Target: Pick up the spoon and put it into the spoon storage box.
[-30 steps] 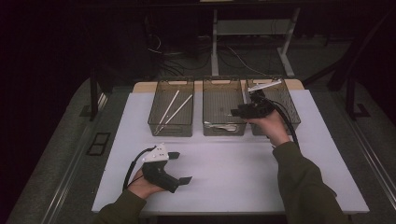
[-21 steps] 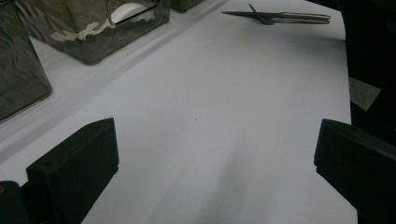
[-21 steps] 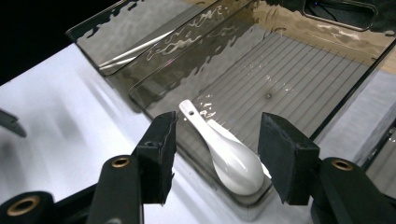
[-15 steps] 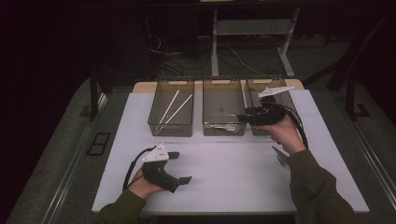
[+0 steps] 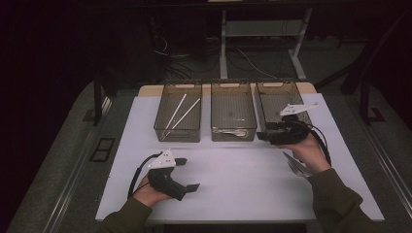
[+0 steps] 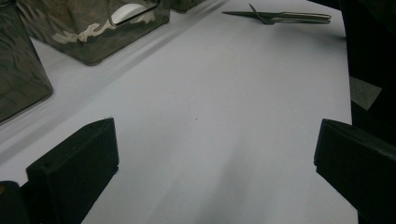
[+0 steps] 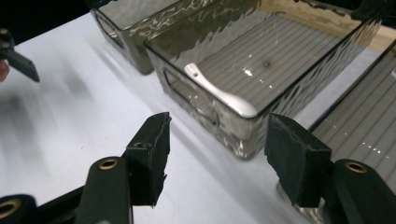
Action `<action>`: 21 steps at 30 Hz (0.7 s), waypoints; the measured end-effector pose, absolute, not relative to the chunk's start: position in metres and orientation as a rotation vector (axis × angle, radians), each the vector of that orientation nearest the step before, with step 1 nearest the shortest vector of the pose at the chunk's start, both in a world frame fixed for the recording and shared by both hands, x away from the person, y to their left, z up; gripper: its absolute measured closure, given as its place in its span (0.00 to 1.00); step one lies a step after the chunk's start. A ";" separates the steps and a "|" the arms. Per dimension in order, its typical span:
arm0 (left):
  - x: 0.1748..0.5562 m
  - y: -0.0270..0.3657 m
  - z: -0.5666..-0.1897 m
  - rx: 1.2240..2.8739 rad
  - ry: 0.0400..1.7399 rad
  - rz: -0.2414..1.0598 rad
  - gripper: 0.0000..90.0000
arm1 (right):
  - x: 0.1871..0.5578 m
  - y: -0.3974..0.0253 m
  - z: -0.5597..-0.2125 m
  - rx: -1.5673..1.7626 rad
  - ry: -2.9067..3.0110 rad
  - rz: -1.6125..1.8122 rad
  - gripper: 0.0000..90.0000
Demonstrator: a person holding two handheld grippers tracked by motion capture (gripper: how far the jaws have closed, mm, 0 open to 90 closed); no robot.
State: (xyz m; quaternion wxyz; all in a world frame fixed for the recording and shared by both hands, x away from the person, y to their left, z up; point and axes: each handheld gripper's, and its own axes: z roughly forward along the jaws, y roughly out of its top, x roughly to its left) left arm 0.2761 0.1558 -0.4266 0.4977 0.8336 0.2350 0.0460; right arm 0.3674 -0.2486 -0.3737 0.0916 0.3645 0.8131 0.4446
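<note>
1. The table (image 5: 233,194) carries a white sheet with three smoky see-through bins in a row along its far edge. The near half lies bare, most likely so both hands have room to work.

2. The left bin (image 5: 178,111) holds two pale sticks lying slantwise. The middle bin (image 5: 233,109) holds one piece of metal cutlery against its near wall. The right bin (image 5: 282,99) looks bare inside. One kind per bin suggests a sorting job.

3. The right claw (image 5: 265,135) hovers just in front of the gap between the middle and right bins. Its jaws stand wide apart with nothing between them. In the right gripper view it looks across the near corner of the middle bin, where the handle of that cutlery piece (image 7: 219,95) rests against the wall. An empty claw beside a bin reads as a drop already made, though that is a judgement.

4. The left claw (image 5: 187,174) rests low on the near left of the table, held in the person's hand. Its jaws are spread wide and grip nothing; it seems parked while the other hand works.

5. The loose cutlery (image 5: 297,166) lies on the sheet near the right edge, just beside the person's right wrist. In the left gripper view it appears as a fork and a flat handle side by side (image 6: 280,17). It sits outside every bin, so it is probably the next thing to sort.
</note>
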 end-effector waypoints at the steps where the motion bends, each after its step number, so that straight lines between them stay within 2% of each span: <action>1: 0.276 0.156 -0.427 2.018 0.567 0.111 0.00 | 0.365 -0.250 -0.375 1.085 2.424 1.322 0.45; 21: 0.275 0.156 -0.425 2.018 0.564 0.118 0.00 | 0.329 -0.281 -0.388 1.078 2.455 1.243 0.48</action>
